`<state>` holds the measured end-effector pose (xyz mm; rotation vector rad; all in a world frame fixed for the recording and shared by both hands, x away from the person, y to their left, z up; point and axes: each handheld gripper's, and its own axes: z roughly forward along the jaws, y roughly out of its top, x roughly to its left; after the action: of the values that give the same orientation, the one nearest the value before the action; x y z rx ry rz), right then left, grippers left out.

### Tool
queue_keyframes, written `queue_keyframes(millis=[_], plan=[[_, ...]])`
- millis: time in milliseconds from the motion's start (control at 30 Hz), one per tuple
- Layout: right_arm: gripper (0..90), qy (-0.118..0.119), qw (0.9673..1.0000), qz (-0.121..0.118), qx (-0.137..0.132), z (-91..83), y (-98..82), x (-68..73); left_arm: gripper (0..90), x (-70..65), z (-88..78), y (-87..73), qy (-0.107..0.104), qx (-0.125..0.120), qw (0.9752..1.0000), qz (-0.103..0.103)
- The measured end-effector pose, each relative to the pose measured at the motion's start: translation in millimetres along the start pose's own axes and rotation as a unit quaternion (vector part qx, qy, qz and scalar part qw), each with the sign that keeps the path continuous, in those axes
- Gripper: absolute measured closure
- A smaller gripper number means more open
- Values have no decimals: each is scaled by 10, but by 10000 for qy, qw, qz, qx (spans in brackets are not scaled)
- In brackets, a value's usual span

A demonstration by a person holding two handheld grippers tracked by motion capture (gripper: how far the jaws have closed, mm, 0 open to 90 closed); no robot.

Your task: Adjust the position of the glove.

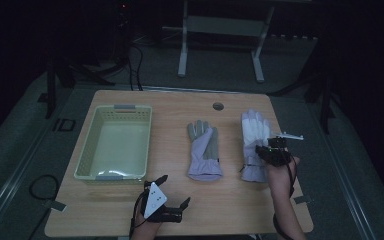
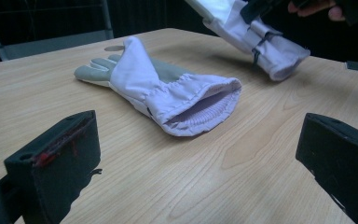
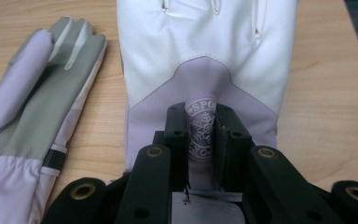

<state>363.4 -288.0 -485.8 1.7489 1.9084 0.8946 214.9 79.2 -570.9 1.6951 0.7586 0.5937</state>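
The left gripper [image 1: 172,190] waits near the table's [image 1: 230,210] front edge, jaws wide and empty. The right gripper [image 3: 200,140] pinches the white glove [image 3: 205,60] at its badge, cuff raised. Carry it level over the grey glove [image 1: 204,150] towards the basket [image 1: 87,160], keeping its fingers from dragging.
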Motion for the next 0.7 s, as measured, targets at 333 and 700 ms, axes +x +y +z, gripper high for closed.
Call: queue_keyframes(millis=[333, 700], plan=[[682, -42, 9991, 50, 419, 396, -109, 4, 0, 0, 0, 0, -18, -7, 10000, 1], [525, 114, 9990, -185, 398, 389, -75, -42, 0, 0, 1, 0, -25, -7, 10000, -2]])
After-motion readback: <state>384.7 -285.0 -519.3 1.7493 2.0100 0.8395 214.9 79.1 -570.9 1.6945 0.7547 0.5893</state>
